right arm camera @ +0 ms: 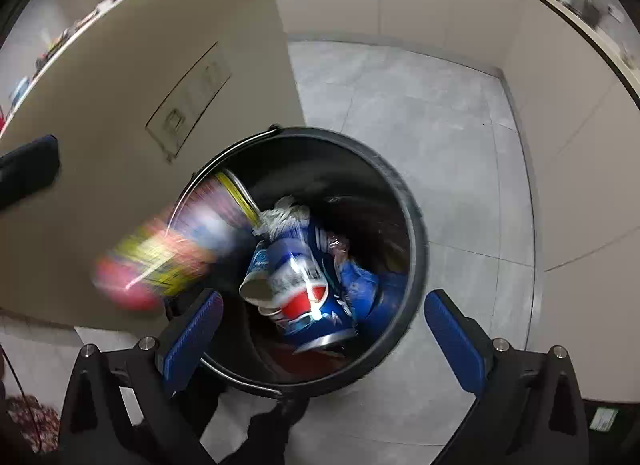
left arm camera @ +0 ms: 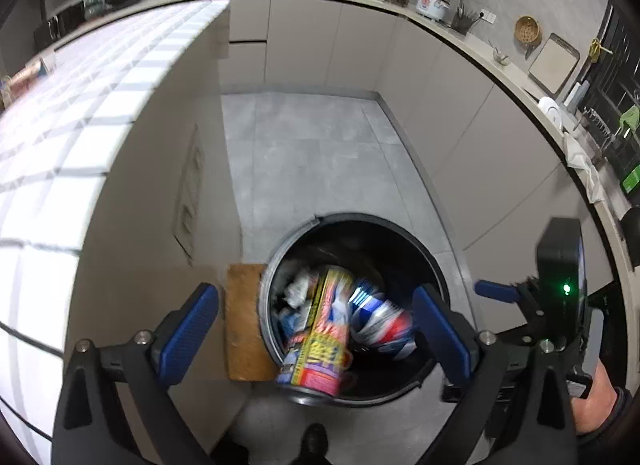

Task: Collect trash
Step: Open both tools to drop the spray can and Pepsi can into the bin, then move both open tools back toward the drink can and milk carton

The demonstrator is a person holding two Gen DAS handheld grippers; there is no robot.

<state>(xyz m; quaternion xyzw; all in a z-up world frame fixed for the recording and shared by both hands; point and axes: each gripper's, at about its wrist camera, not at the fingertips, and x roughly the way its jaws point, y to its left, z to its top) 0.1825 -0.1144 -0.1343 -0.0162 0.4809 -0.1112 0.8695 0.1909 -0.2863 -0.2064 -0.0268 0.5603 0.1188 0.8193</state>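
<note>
A black round trash bin [left arm camera: 400,231] stands on the grey floor below both grippers. My left gripper [left arm camera: 312,297] is open above it, nothing touching its blue pads. A pink and yellow canister [left arm camera: 320,337], blurred, hangs tilted over the bin's near rim. Beside it is a blue, red and white soda can [left arm camera: 380,317], also blurred, over crumpled wrappers. In the right wrist view my right gripper [right arm camera: 324,301] is open over the bin [right arm camera: 416,225]. The soda can [right arm camera: 304,297] lies between and below its pads, untouched. The canister [right arm camera: 168,253] is a smear at the bin's left rim.
A beige island cabinet [left arm camera: 160,193] rises just left of the bin, with a wooden board [left arm camera: 244,321] leaning between them. A curved kitchen counter [left arm camera: 460,31] with pots and a rice cooker [left arm camera: 432,1] runs behind. A person's shoe [left arm camera: 314,441] stands by the bin.
</note>
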